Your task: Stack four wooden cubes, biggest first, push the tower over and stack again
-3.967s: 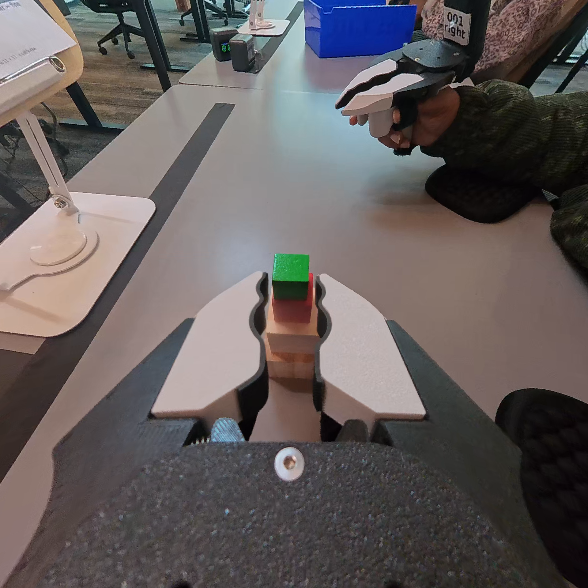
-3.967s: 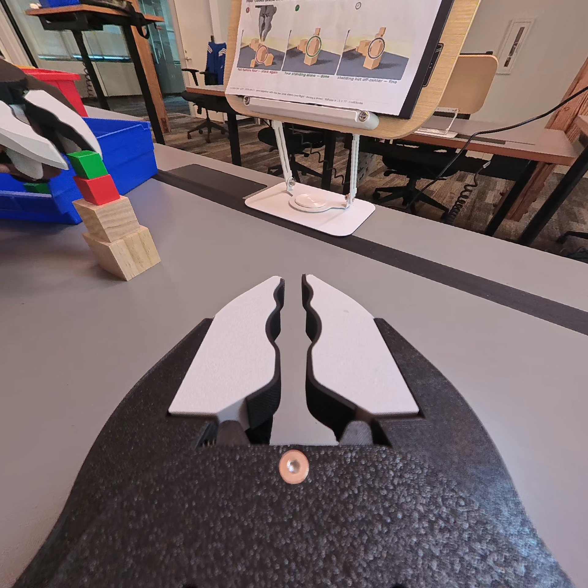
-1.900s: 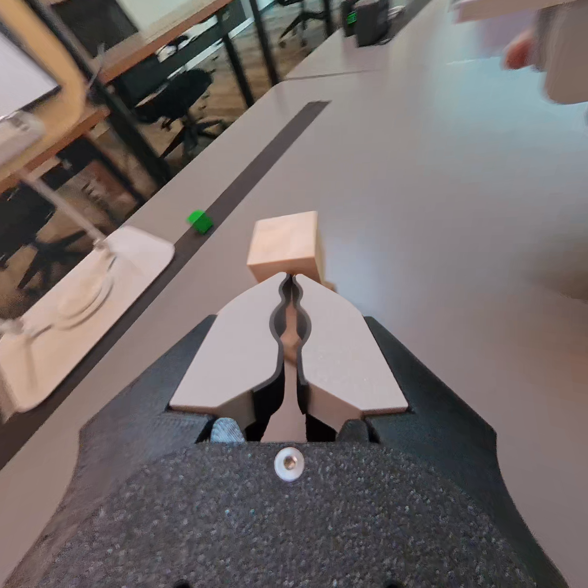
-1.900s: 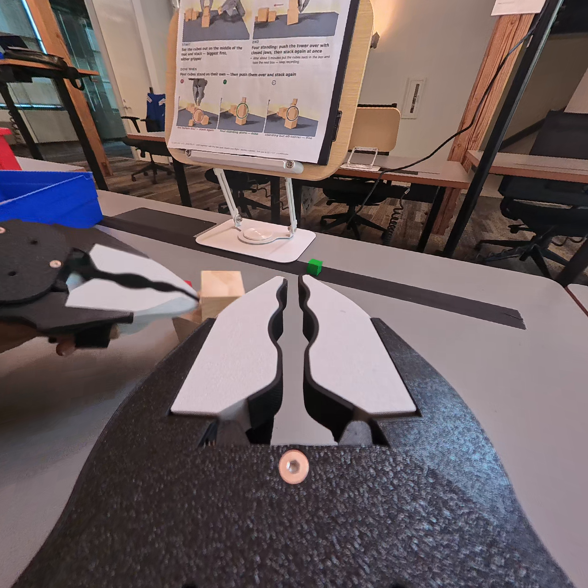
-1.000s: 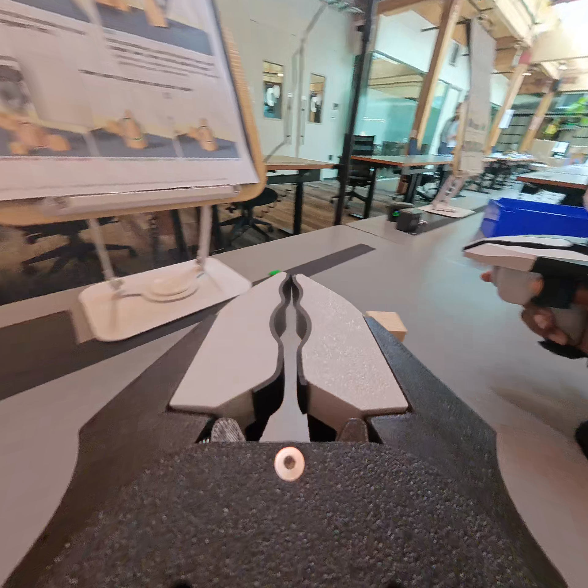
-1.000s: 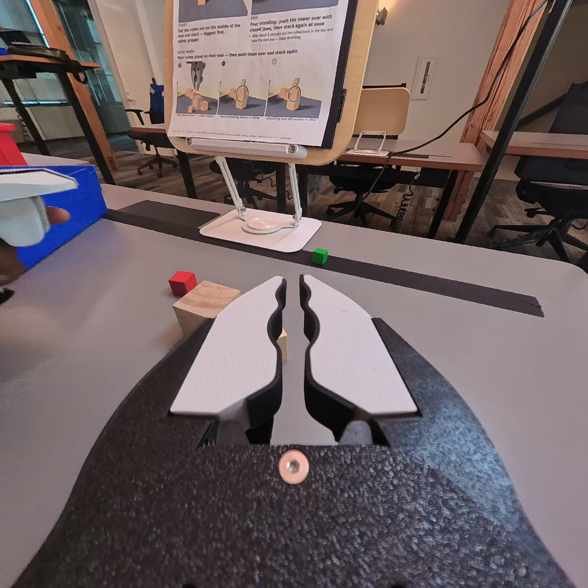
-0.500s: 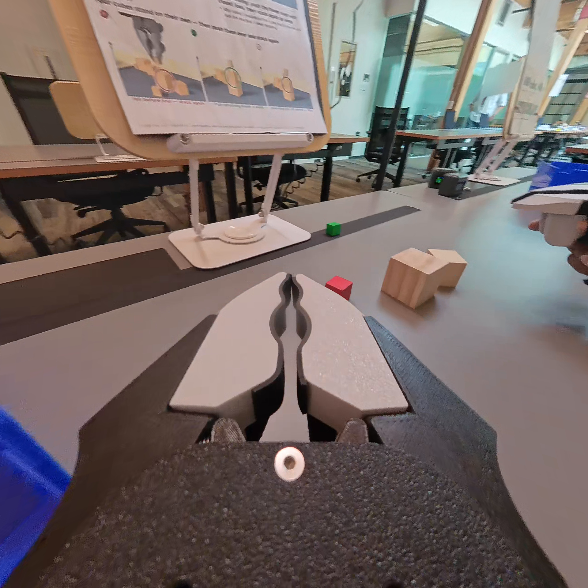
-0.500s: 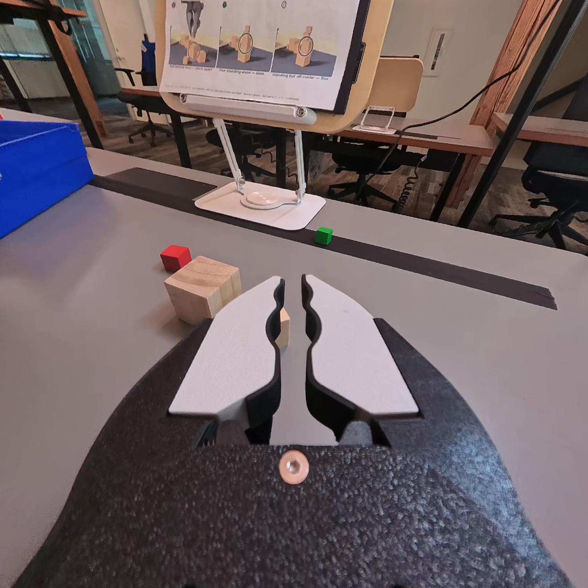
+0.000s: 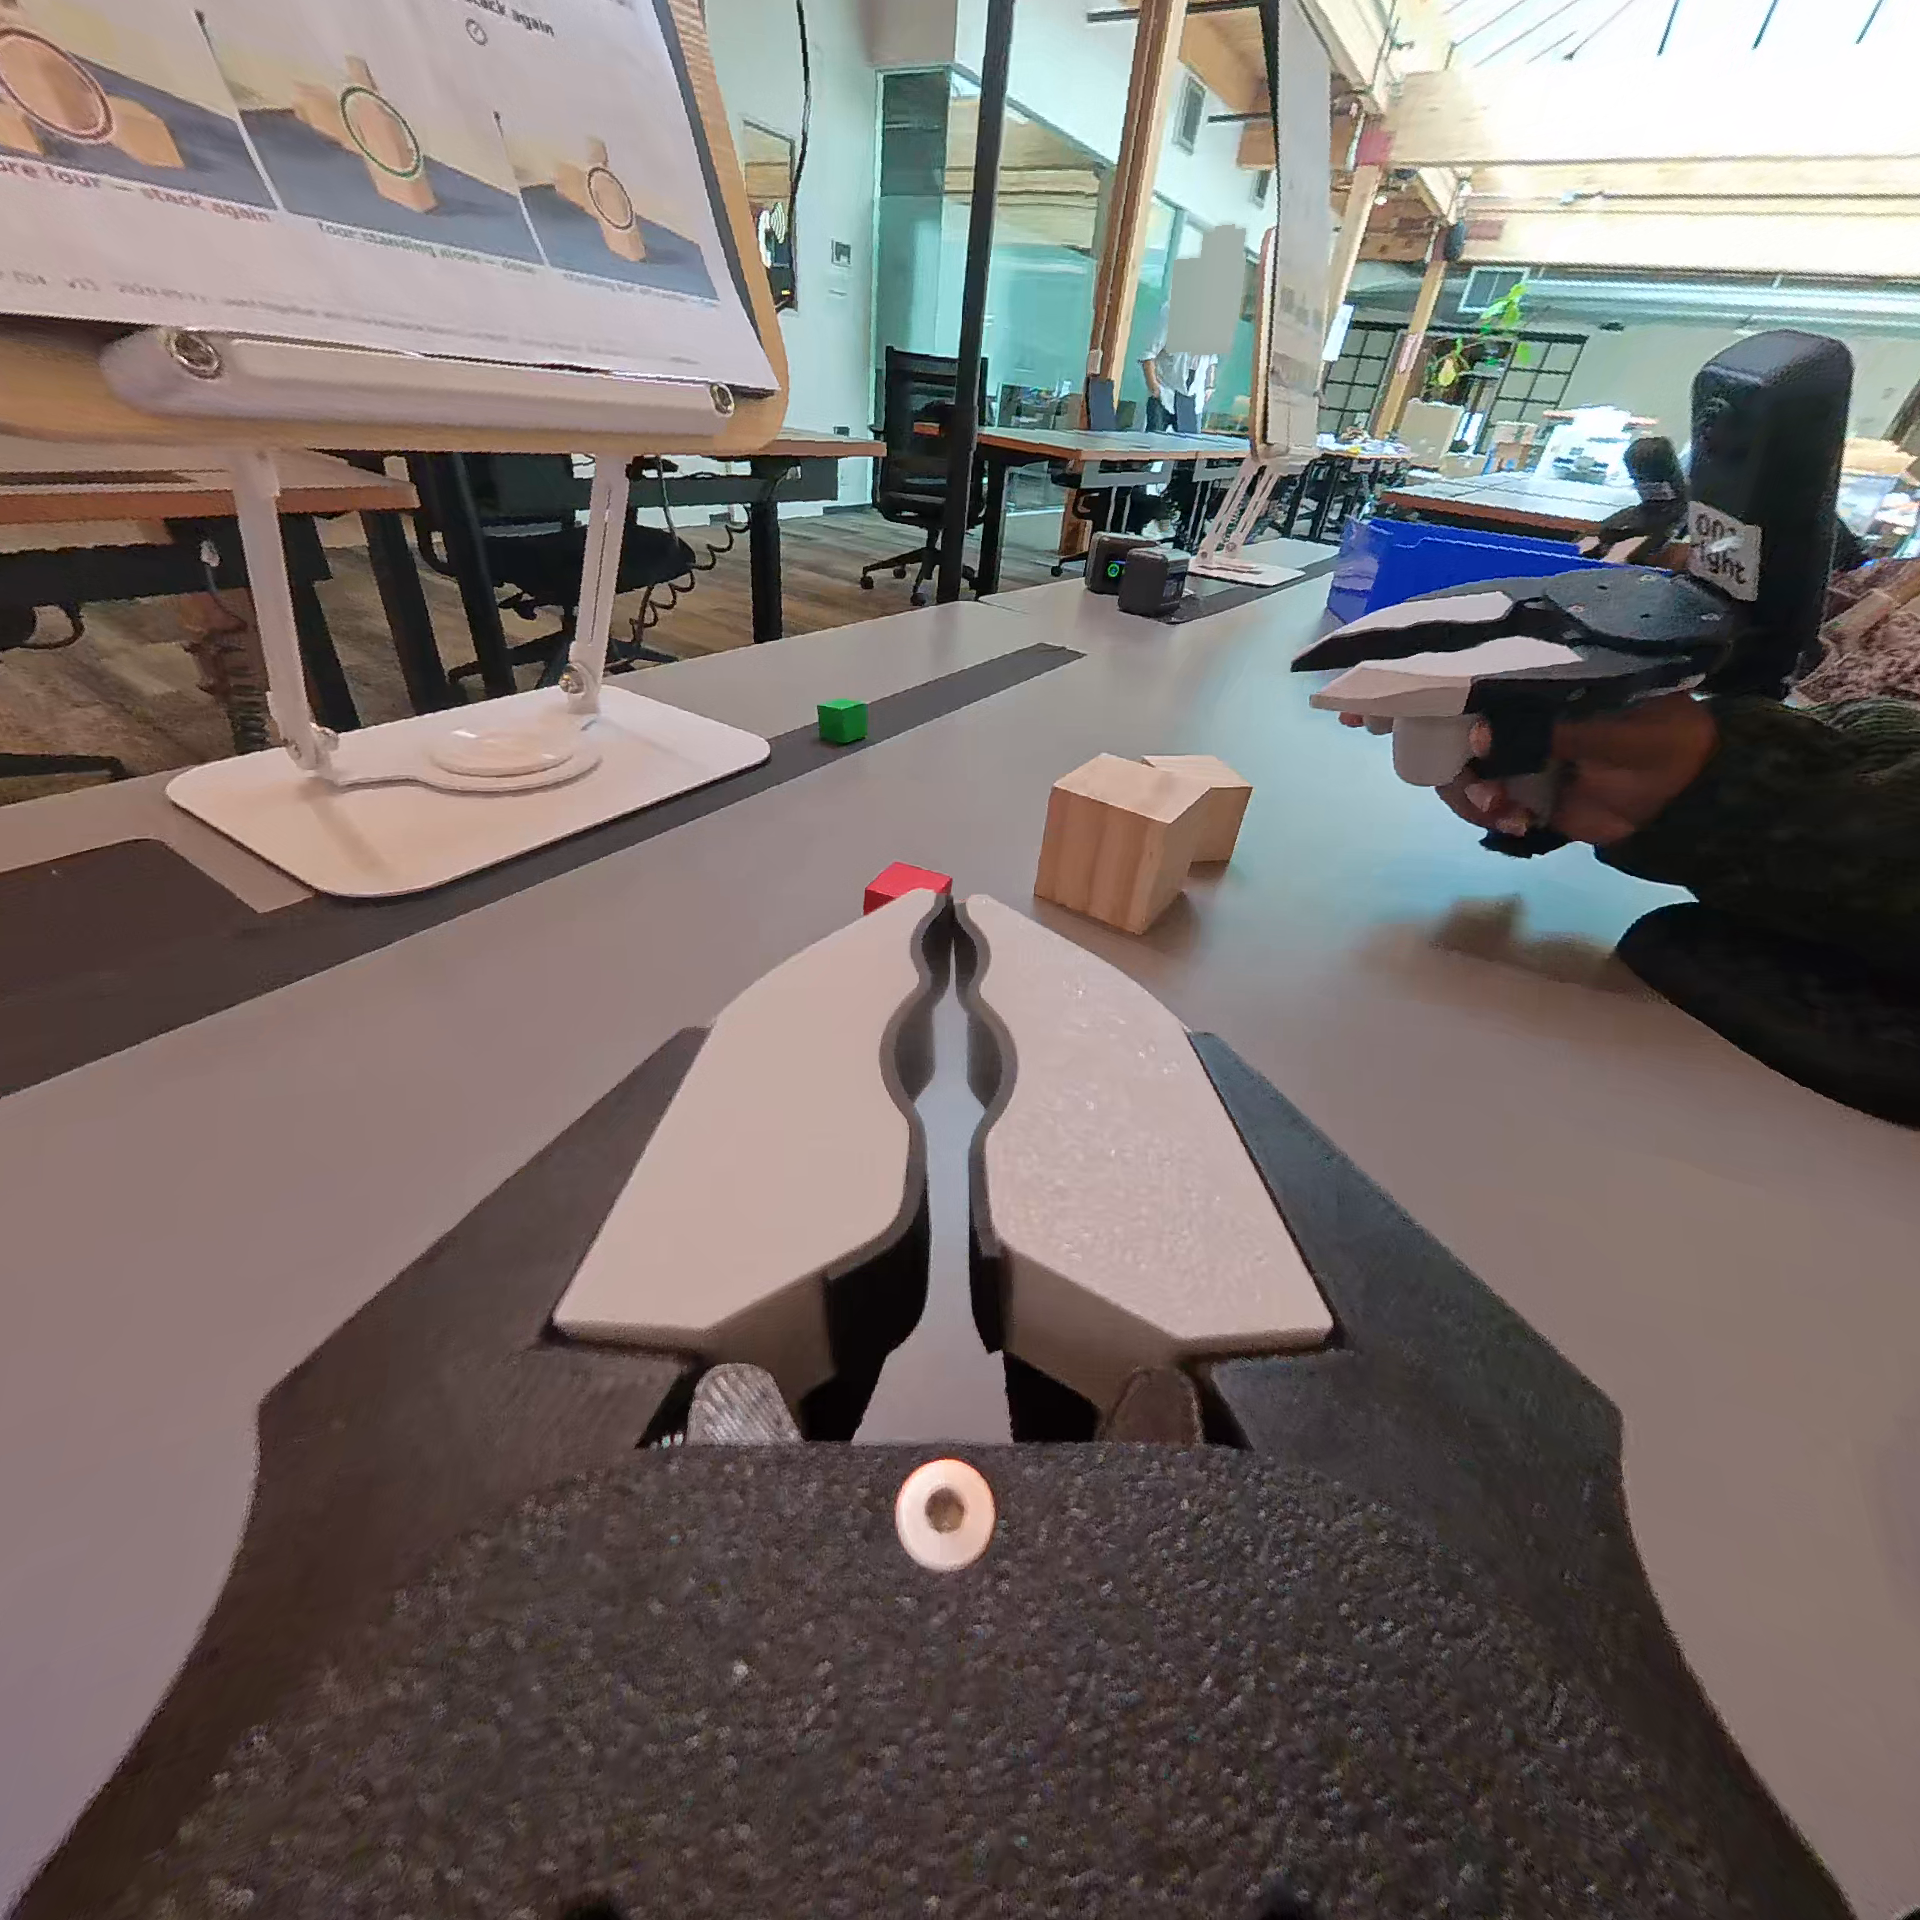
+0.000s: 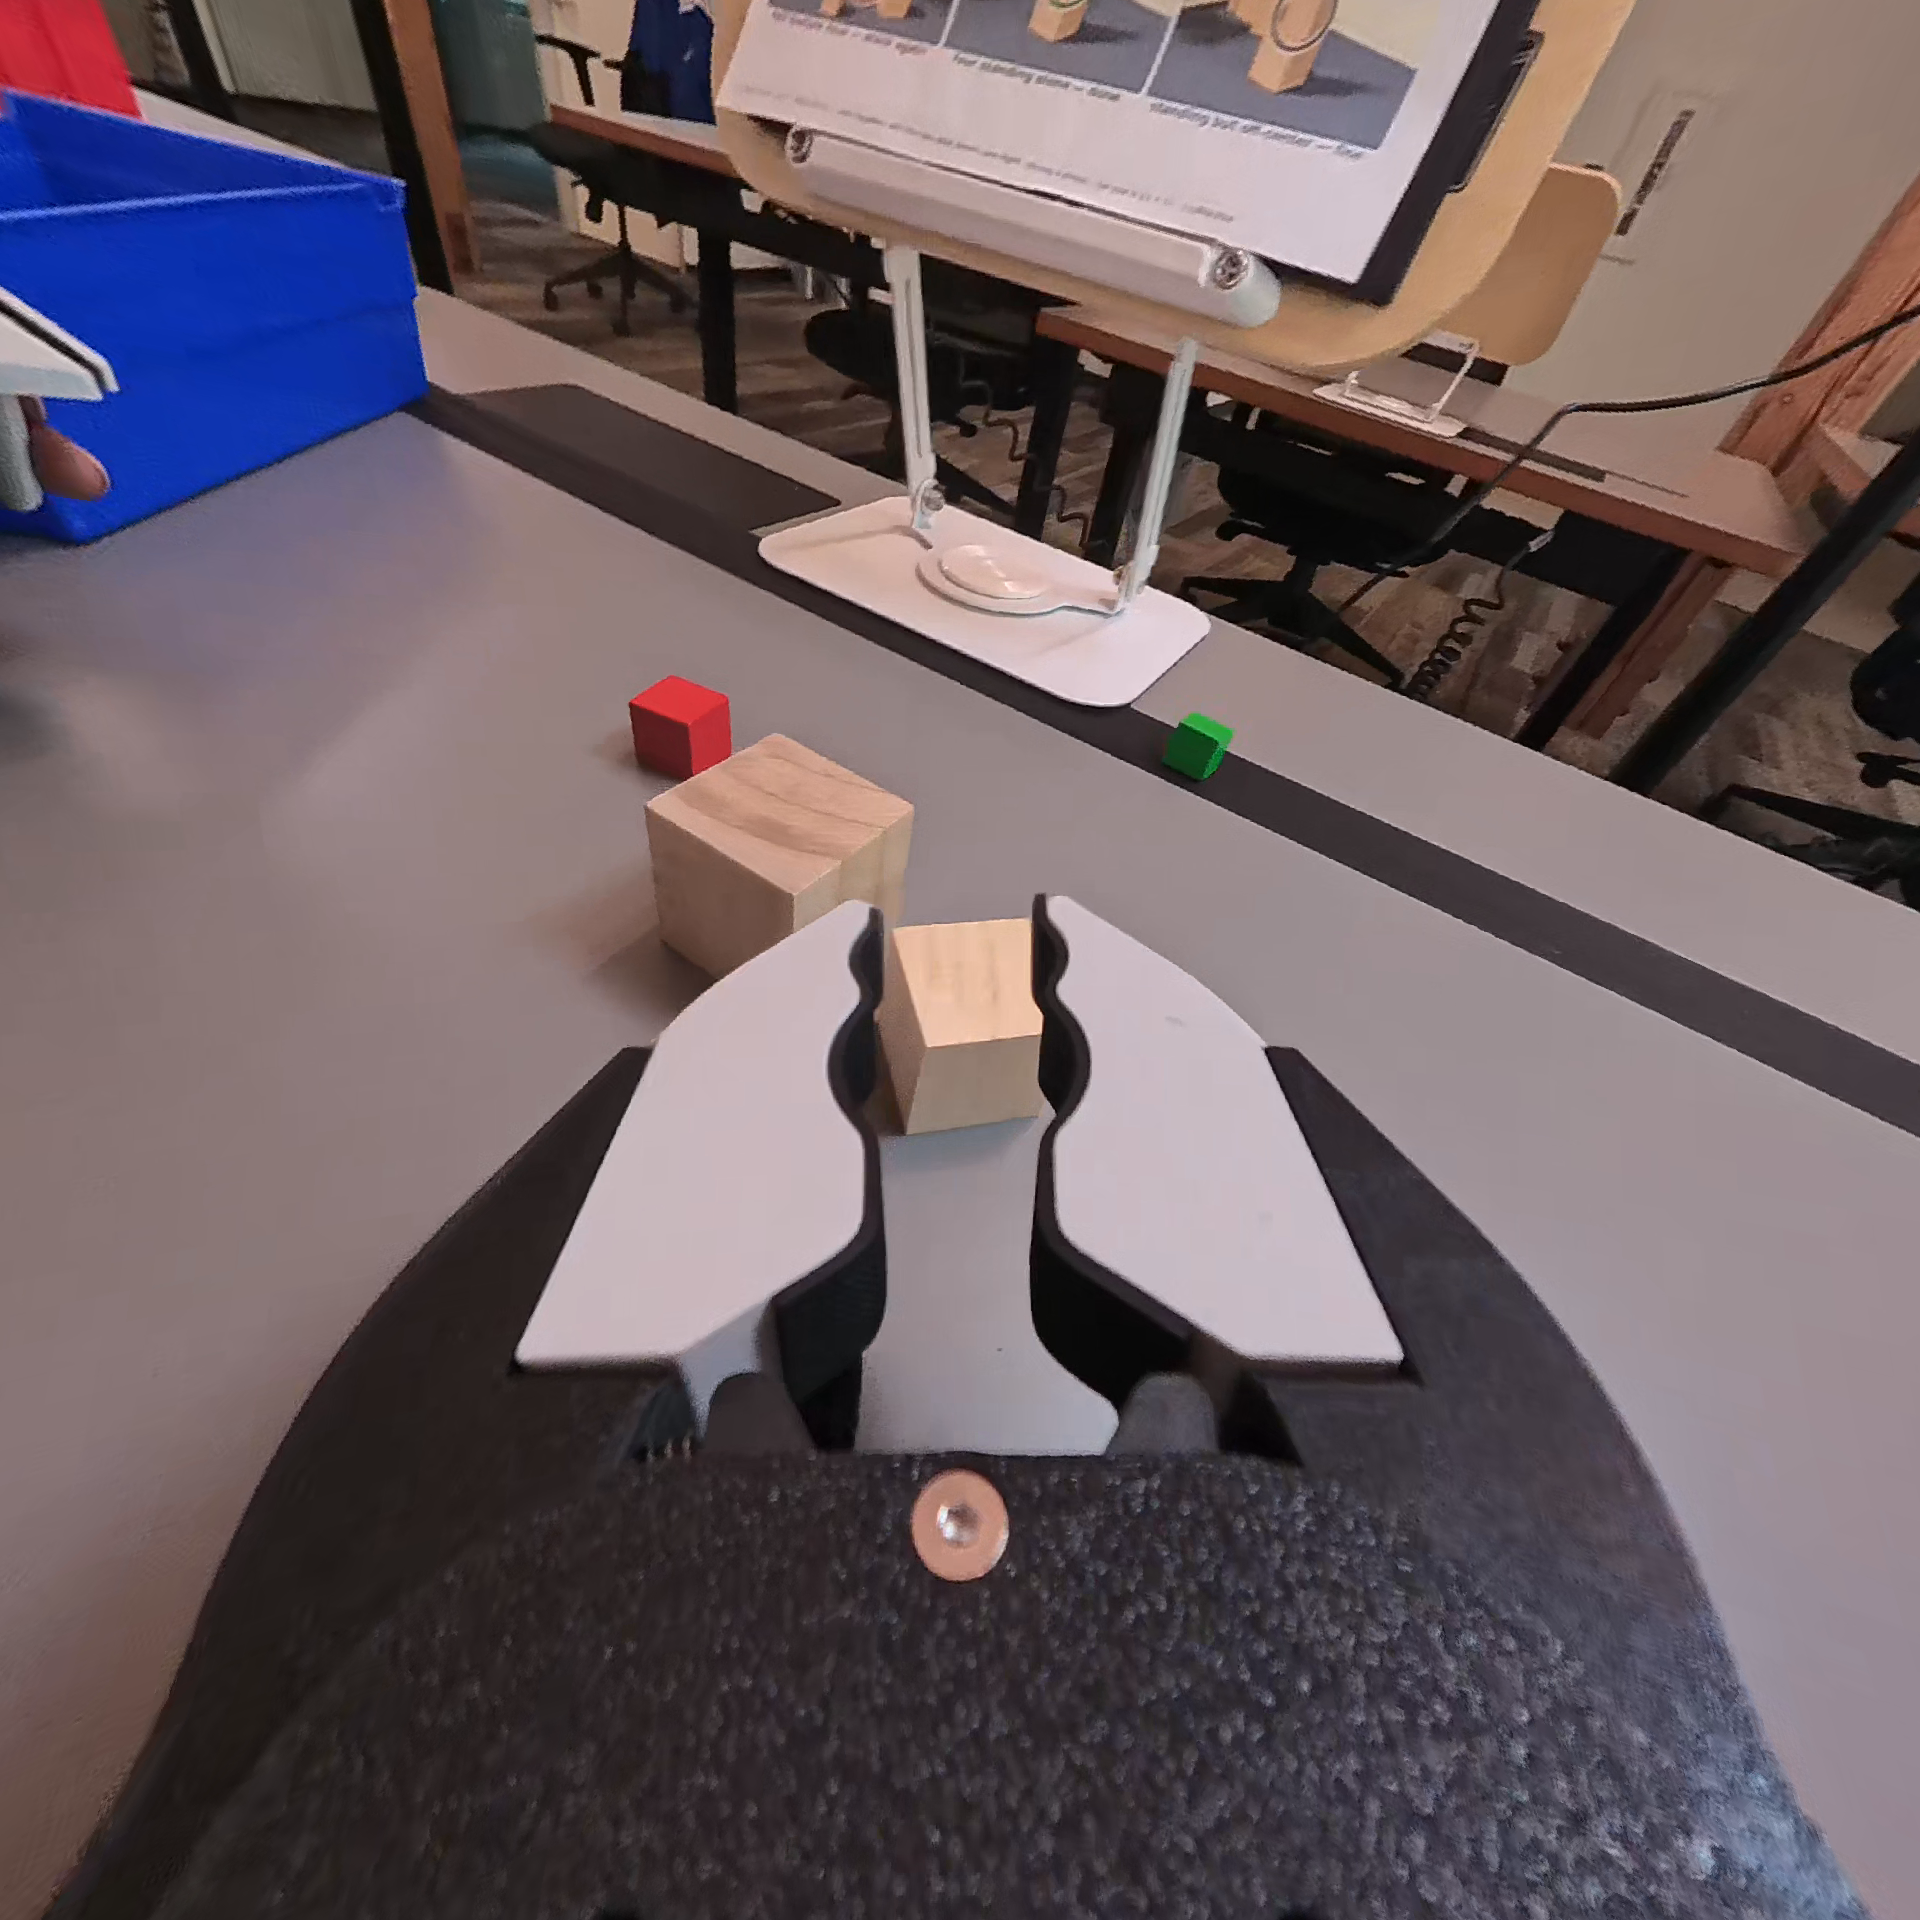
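Four cubes lie scattered on the grey table. The large wooden cube (image 9: 1112, 842) (image 10: 769, 852) rests against the small wooden cube (image 9: 1210, 805) (image 10: 961, 1018). A red cube (image 9: 906, 883) (image 10: 678, 724) sits beside them, and a green cube (image 9: 842, 720) (image 10: 1197, 745) lies on the black strip. My left gripper (image 9: 951, 914) is shut and empty, its tips just short of the red cube. My right gripper (image 10: 956, 914) is open. The small wooden cube shows between its fingers, but the left wrist view shows this gripper (image 9: 1320, 675) raised above the table, clear of the cube.
A document stand on a white base (image 9: 468, 779) (image 10: 987, 603) stands behind the black strip. A blue bin (image 10: 208, 312) (image 9: 1455, 561) is off to the side. A person's sleeve (image 9: 1787, 831) rests on the table behind the right gripper. Some 25 cm of space lies between my two pairs of fingers.
The four-cube stack that stood between my left fingers has toppled and the cubes scattered. My left gripper drew back, shut. My right gripper advanced over the small wooden cube and its jaws widened.
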